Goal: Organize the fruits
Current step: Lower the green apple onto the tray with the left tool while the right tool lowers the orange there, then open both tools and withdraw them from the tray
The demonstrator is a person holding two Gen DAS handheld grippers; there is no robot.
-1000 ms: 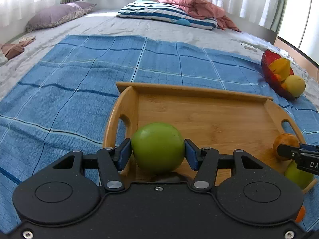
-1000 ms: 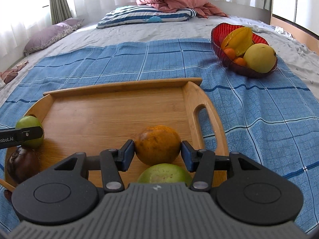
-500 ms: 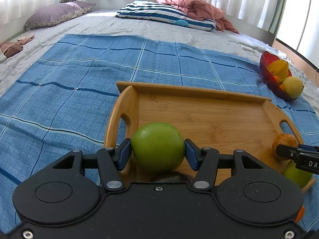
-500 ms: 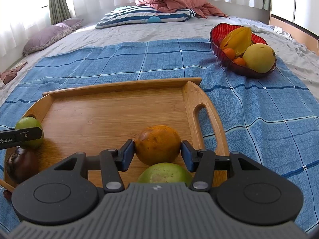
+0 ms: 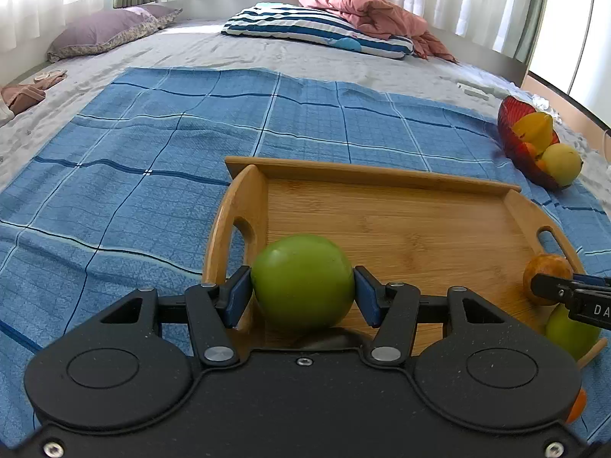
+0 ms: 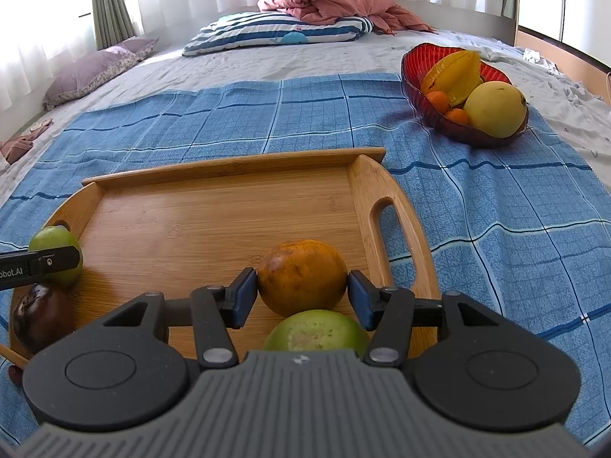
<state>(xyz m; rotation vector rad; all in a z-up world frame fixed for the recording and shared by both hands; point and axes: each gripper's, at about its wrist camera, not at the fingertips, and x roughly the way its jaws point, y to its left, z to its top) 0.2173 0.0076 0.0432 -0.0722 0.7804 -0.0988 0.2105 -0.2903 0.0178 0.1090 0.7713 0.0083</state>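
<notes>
My left gripper [image 5: 302, 295] is shut on a green apple [image 5: 302, 280] at the near left corner of the wooden tray [image 5: 401, 225]. My right gripper [image 6: 301, 294] is shut on an orange fruit [image 6: 302, 276] at the tray's near right side [image 6: 214, 221]. A pale green fruit [image 6: 317, 334] lies just under the right gripper. A dark purple fruit [image 6: 40, 315] sits at the tray's near left corner. In the right wrist view the green apple [image 6: 57, 253] shows in the left gripper's fingers. In the left wrist view the orange fruit [image 5: 547, 273] shows at the right.
A red bowl [image 6: 416, 76] holding a starfruit, a yellow fruit and small oranges stands on the blue checked cloth [image 6: 496, 210] to the far right; it also shows in the left wrist view [image 5: 508, 122]. Pillows and a pink blanket lie at the bed's far end.
Both grippers keep their hold on their fruits. The views have shifted only slightly; the fruits stay at the same spots over the tray.
</notes>
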